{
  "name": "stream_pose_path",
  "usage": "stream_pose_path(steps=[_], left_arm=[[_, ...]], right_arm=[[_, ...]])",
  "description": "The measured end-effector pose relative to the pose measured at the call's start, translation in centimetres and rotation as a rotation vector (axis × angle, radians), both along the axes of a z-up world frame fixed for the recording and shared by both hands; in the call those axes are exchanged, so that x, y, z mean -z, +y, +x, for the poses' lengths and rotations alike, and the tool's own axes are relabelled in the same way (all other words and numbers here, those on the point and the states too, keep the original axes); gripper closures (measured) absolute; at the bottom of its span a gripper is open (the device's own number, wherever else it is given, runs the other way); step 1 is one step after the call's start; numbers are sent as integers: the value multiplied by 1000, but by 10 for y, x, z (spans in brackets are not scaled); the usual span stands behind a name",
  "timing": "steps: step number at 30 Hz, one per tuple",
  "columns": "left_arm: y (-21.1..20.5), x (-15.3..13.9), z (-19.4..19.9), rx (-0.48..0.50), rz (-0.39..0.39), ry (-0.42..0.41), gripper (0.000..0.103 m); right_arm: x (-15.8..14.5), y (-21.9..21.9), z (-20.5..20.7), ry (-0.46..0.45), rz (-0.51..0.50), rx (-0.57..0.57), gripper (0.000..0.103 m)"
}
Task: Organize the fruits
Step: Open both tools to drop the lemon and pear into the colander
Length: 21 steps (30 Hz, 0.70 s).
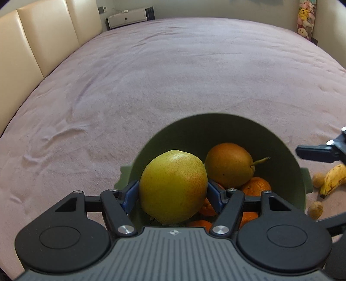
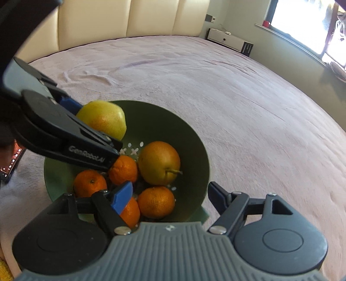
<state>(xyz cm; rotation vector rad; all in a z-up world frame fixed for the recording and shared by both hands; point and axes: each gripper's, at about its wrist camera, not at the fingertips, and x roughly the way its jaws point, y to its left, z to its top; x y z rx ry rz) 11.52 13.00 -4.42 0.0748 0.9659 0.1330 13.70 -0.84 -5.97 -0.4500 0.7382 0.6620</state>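
Pink bedspread (image 1: 173, 75) fills both views, cream headboard (image 1: 32, 43) behind, white cabinet (image 1: 127, 19) by the far wall. I've got the left gripper (image 1: 173, 191) pinching a yellow-green pear (image 1: 173, 186) between its blue pads (image 1: 131, 194), held over the green colander (image 1: 216, 127); right wrist view shows that pear (image 2: 103, 118) above the near-left rim, not yet resting on anything. Inside the colander (image 2: 194, 140): a browner pear (image 2: 159, 165) with stem, plus mandarins (image 2: 156, 202). My right gripper (image 2: 169, 195) is spread wide, nothing between its fingers, hovering at the colander's near edge. On the bedspread, right of the colander: a banana (image 1: 333, 178) and two small round brown fruits (image 1: 315, 209), can't tell what kind. Step looks like placing the pear. Next I'd lower it beside the brown pear, release, then send the free gripper for the banana.
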Motion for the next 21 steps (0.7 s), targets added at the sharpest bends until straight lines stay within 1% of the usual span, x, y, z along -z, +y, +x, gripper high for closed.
stream_pose_path(steps=[5,9,12,15,17,19,21], left_arm=[[-2,7,1,-1,-1,28,27],[-6,12,2,6,24,53,27],[-6,13,2,7,6,62,26],[-5,14,2,-6,8,68,22],[-5,14,2,-9,7,73,22],[-7,14,2,-2,19,87,22],[-11,12,1,10,51,93,22]], right_arm=[[-3,-5,-2,-2,18,32,29],[-5,-5,-4,-10,18,41,29],[-7,-6,-5,-14,21,45,29],[-8,-8,-7,-16,19,49,29],[-8,-9,-8,-13,15,50,29],[-10,-12,-12,-14,14,54,29],[-12,-15,-13,-14,19,58,25]])
